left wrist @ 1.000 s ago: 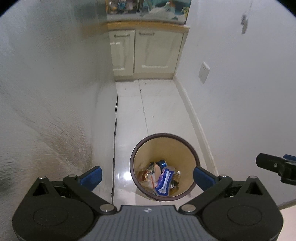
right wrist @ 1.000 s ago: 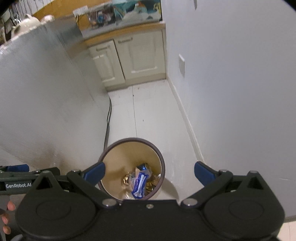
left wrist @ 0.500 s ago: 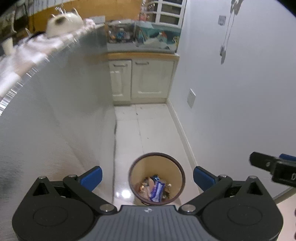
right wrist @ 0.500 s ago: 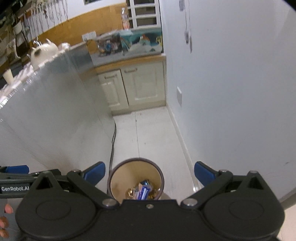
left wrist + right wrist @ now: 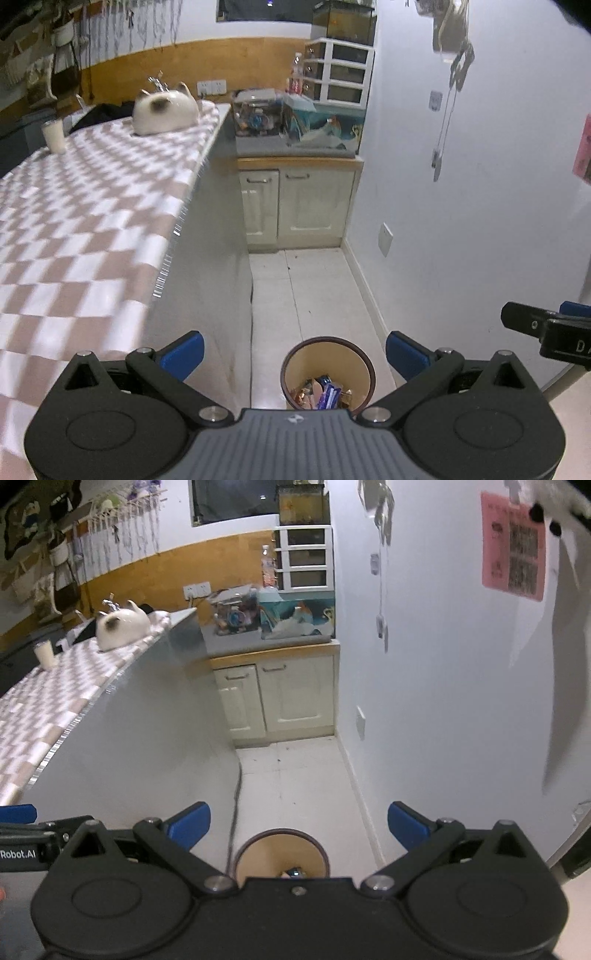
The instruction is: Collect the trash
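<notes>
left gripper (image 5: pixel 293 350): wide open, empty; right gripper (image 5: pixel 299 821): same | bin (image 5: pixel 328 373) sits straight below both | checkered counter (image 5: pixel 92 221) up-left, nearer the left; no trash visible there

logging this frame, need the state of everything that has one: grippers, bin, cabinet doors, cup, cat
left gripper: jaws open, holding nothing
right gripper: jaws open, holding nothing
bin: upright on the floor, no lid, wrappers in the bottom
cabinet doors: shut
cup: upright on the checked counter
cat: lying on the counter's far end
</notes>
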The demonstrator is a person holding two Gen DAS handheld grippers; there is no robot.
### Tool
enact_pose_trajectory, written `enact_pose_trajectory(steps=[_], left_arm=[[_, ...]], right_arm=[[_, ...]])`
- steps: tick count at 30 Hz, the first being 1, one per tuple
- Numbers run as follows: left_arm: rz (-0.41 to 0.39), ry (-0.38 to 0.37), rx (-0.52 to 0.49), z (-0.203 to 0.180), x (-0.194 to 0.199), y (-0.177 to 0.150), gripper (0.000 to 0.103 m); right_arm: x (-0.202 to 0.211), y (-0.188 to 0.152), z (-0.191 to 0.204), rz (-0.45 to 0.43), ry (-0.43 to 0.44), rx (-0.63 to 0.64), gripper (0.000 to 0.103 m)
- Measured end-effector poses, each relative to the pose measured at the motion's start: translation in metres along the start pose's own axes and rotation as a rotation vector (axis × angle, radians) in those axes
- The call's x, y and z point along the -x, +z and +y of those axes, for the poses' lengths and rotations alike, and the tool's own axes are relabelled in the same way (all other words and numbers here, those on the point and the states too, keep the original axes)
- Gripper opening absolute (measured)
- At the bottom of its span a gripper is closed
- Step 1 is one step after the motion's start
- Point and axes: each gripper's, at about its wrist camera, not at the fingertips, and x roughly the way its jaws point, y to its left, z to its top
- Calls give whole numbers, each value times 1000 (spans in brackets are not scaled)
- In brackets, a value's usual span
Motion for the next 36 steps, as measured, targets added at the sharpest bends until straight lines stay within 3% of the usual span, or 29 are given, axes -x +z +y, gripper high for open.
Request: enact_pose_trajectory(steps=[4, 17, 36], left_arm=[[-1, 39, 10, 14, 28, 7, 103], [3, 64, 32, 53, 71, 7, 103], [91, 35, 61, 69, 66, -10, 103]], right_arm=[[18, 6, 11, -7, 16, 8, 103], [67, 17, 42, -11, 58, 29, 103], [68, 2, 62, 90, 57, 56, 103]])
